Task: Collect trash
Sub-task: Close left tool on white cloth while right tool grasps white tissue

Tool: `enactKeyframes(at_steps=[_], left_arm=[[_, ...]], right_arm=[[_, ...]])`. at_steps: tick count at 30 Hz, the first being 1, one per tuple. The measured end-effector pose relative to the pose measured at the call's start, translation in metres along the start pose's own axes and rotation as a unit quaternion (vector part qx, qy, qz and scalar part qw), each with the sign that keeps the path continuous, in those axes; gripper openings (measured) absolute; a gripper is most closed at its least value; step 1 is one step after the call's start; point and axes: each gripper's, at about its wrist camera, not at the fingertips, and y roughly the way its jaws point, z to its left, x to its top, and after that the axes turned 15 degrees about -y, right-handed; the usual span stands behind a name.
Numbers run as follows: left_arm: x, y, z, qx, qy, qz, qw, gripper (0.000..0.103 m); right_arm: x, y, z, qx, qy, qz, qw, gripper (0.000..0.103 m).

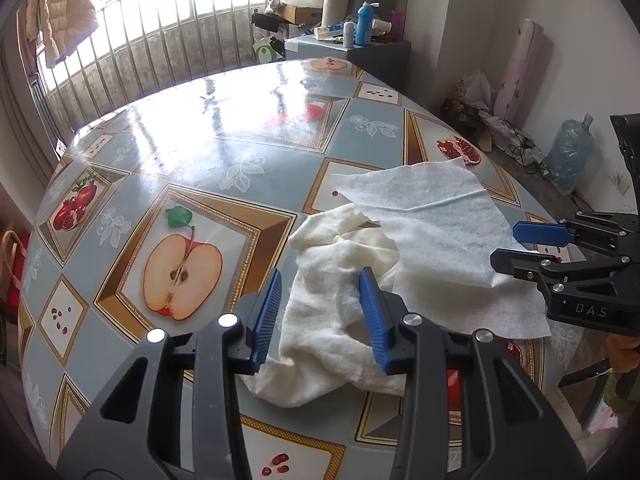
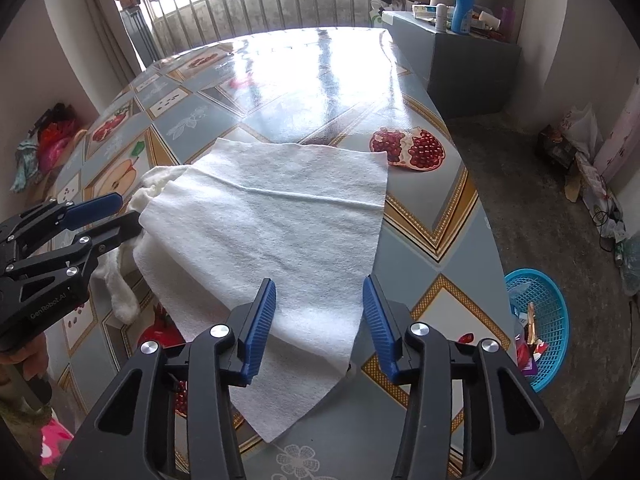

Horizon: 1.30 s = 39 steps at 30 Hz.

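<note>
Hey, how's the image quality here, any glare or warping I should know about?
Left wrist view: window light glares off the far tablecloth, washing out its pattern; fisheye bends the window bars; the crumpled cream cloth is sharp. Right wrist view: the same glare on the far table, dark corners, the flat white sheet evenly lit.

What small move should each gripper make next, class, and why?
Probably close both. The left gripper straddles the crumpled cream cloth, the right gripper straddles the flat white sheet, and neither pair of pads presses yet.
</note>
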Motion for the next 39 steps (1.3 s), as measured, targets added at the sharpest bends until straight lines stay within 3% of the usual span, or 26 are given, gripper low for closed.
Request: enactKeyframes(at_steps=[6, 13, 20, 22, 24, 27, 35, 39], left_arm=[[0.001, 0.001, 0.0, 0.004, 0.003, 0.0, 1.0, 0.036], [0.002, 0.002, -0.001, 0.005, 0.004, 0.002, 1.0, 0.033], [0.001, 0.004, 0.0, 0.005, 0.002, 0.003, 1.0, 0.032], [0.001, 0.004, 0.001, -0.001, 0.001, 0.005, 1.0, 0.026], [0.0, 0.004, 0.002, -0.008, -0.002, 0.004, 1.0, 0.013], [-0.001, 0.0, 0.006, -0.019, -0.01, -0.001, 0.9998, 0.006], [0.016, -0.032, 0.014, -0.061, -0.041, -0.031, 0.9968, 0.004], [0.032, -0.052, 0.0, -0.096, -0.041, -0.045, 0.9935, 0.004]], right_arm=[[0.0, 0.0, 0.004, -0.02, -0.015, 0.007, 1.0, 0.034], [0.001, -0.001, 0.002, -0.017, -0.005, 0.011, 1.0, 0.008], [-0.008, -0.005, -0.023, 0.006, 0.057, 0.008, 0.998, 0.005], [-0.013, -0.008, -0.032, 0.02, 0.082, 0.003, 0.996, 0.004], [-0.016, -0.013, -0.039, 0.037, 0.103, -0.009, 0.994, 0.004], [-0.017, -0.023, -0.045, 0.05, 0.118, -0.027, 0.991, 0.003], [-0.011, -0.058, -0.062, 0.104, 0.157, -0.095, 0.978, 0.003], [-0.012, -0.083, -0.079, 0.101, 0.173, -0.133, 0.971, 0.003]])
